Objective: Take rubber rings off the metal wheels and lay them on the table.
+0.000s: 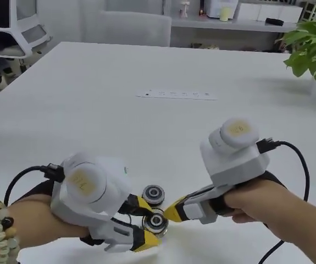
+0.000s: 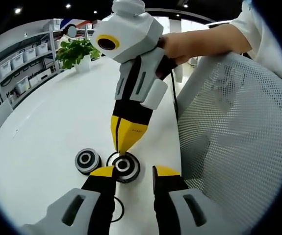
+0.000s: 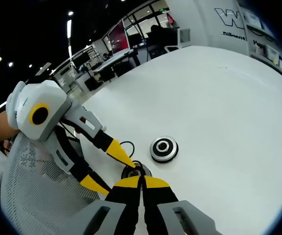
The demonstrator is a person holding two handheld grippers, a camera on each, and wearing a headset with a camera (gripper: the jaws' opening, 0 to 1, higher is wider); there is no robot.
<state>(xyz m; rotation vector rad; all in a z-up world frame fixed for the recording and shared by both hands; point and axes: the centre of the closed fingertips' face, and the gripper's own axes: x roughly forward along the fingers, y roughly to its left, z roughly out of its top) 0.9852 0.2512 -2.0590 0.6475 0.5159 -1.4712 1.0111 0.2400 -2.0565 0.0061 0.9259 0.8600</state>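
Where the white table (image 1: 147, 71) comes nearest the person, two metal wheels lie flat side by side, each with a black rubber ring (image 3: 152, 152) around its rim. The near wheel (image 1: 156, 221) lies between the jaws of the left gripper (image 1: 148, 224), whose yellow tips stand wide apart on either side of it. In the left gripper view it sits closer to one tip, and whether that tip touches it cannot be told. The right gripper (image 1: 171, 213) comes in from the opposite side with its jaws pressed together into one point, and that point meets the rim of the same wheel. Whether any of the rubber is pinched between those jaws cannot be told. The far wheel (image 1: 153, 194) lies just beside the near one, apart from both grippers.

Rows of pale storage bins (image 2: 20, 63) stand on shelves by the wall in the left gripper view; what they hold cannot be made out. A white pot (image 2: 84, 66) at the table's edge holds a green plant (image 1: 311, 47).

Large dark lettering (image 3: 231, 17) on the wall in the right gripper view starts with a "W"; the rest is too small to read. A pale strip (image 1: 177, 94) lies flat mid-table, its marks too faint to read.
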